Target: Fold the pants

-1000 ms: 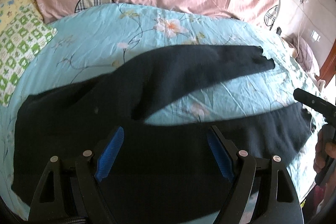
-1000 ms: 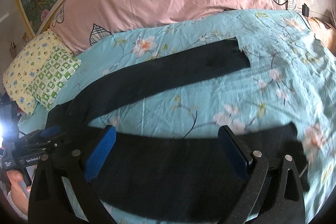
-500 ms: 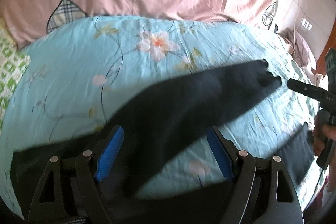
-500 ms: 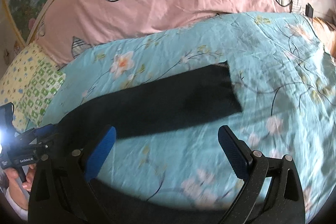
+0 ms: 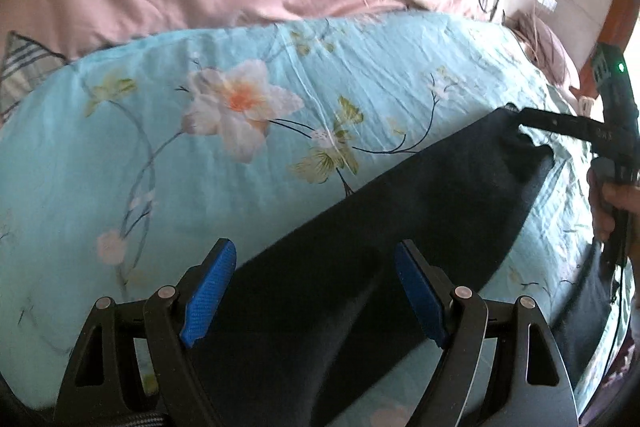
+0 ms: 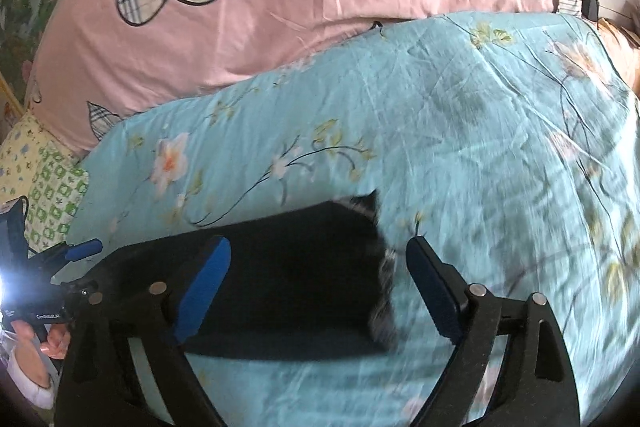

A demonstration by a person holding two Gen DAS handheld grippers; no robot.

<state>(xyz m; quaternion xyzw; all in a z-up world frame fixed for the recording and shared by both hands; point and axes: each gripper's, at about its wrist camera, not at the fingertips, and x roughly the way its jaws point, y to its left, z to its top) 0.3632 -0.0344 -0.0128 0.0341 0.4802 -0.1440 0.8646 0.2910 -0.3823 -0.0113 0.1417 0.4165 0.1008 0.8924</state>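
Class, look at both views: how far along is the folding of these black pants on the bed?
Done: nothing looks folded; the pants lie spread on the blue sheet. In hand: the left tool and right tool are open over one leg. Left: gripping, then every fold.

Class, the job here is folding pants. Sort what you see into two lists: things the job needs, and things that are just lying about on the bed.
Needed for the job:
black pants
left gripper, open
right gripper, open

Just lying about:
pink duvet with plaid hearts
green and yellow patterned pillows
floral blue bedsheet, which merely lies under the pants
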